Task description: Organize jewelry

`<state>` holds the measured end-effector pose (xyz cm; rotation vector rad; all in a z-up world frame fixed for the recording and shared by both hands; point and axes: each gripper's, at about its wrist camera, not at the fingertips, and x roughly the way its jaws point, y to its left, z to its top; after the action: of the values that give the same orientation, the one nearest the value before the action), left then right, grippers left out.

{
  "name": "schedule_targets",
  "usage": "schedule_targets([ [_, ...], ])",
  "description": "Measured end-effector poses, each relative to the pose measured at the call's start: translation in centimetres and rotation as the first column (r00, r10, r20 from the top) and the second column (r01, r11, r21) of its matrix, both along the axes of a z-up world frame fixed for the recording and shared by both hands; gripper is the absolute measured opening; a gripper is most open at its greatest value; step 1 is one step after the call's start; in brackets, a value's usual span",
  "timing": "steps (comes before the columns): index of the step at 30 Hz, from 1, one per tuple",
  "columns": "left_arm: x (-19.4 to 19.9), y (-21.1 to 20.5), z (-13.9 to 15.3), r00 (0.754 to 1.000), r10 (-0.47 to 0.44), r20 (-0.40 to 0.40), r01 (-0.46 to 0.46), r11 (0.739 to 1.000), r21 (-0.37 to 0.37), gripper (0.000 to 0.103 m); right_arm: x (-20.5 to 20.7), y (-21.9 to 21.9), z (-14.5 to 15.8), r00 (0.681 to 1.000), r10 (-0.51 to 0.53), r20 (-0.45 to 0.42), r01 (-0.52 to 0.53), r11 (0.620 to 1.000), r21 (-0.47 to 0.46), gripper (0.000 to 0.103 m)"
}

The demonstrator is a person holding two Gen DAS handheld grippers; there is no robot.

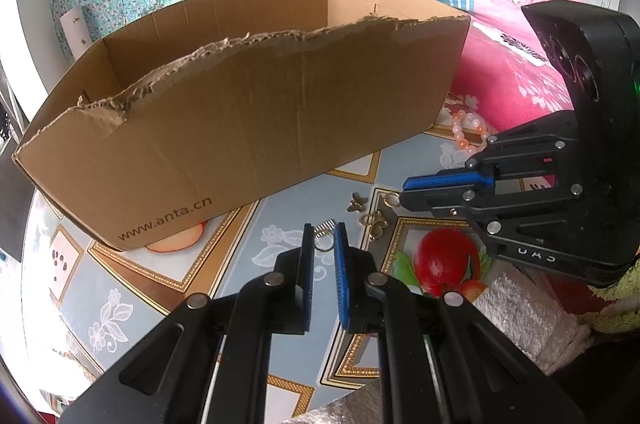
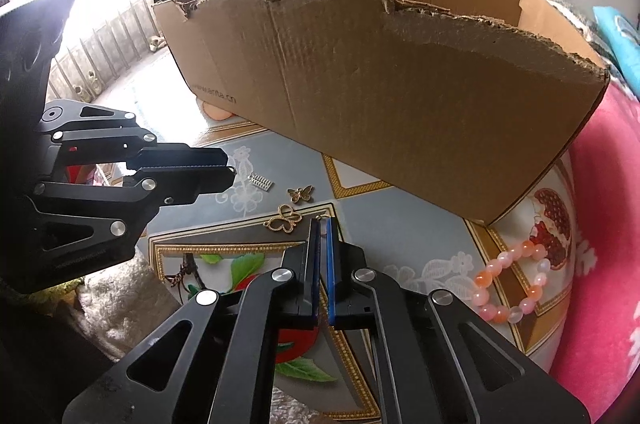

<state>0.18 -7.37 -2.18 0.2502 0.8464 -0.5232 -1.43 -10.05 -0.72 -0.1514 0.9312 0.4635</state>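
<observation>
The cardboard box (image 2: 400,112) interior is hidden. Butterfly charms (image 2: 285,220) and bead bracelet (image 2: 510,284) lie on the counter (image 2: 400,224). Left gripper (image 1: 325,244) pinches a small ring (image 1: 323,245); right gripper (image 2: 322,224) is pressed together, maybe on a tiny gold piece.

My left gripper (image 1: 324,236): matt black plastic frame, ribbed blue pads, bright metal pins. Cardboard box (image 1: 248,120): matt brown corrugated board, top edge torn rough and fibrous. Just in front of the box, tablecloth (image 1: 280,220) glossy, smooth, printed. On it near the box: gold-metal butterfly charms (image 2: 285,220), shiny; bead bracelet (image 2: 510,284), glossy translucent beads.
</observation>
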Motion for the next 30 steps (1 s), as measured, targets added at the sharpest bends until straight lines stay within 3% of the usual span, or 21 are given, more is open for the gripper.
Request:
schedule_targets([
  [2,0.0,0.0,-0.1,1.000,0.000,-0.002,0.000,1.000,0.000,0.009,-0.1,0.6,-0.1,1.000,0.005,0.011,-0.004,1.000,-0.026,0.016],
  [7,0.2,-0.1,-0.1,1.000,0.003,-0.003,-0.003,1.000,-0.003,0.009,0.7,1.5,-0.7,0.999,0.044,0.025,-0.043,0.997,-0.059,0.018],
  [11,0.3,0.0,-0.1,1.000,0.009,-0.005,-0.009,1.000,-0.007,0.009,1.2,1.6,-0.8,0.998,0.066,0.022,-0.064,0.996,-0.060,0.010],
  [18,0.5,0.1,-0.2,1.000,0.011,-0.011,-0.011,1.000,-0.012,0.009,1.6,1.6,-0.7,0.998,0.060,0.020,-0.059,0.997,-0.047,0.008],
  [21,0.5,0.2,-0.1,1.000,0.010,-0.008,-0.010,1.000,-0.013,0.009,1.7,0.9,-0.5,0.999,0.048,0.010,-0.048,0.998,-0.032,0.000],
  [30,0.0,0.2,0.1,1.000,0.010,0.002,-0.010,1.000,-0.011,0.009,1.2,0.2,-0.3,1.000,0.019,0.005,-0.018,0.999,-0.030,0.000],
])
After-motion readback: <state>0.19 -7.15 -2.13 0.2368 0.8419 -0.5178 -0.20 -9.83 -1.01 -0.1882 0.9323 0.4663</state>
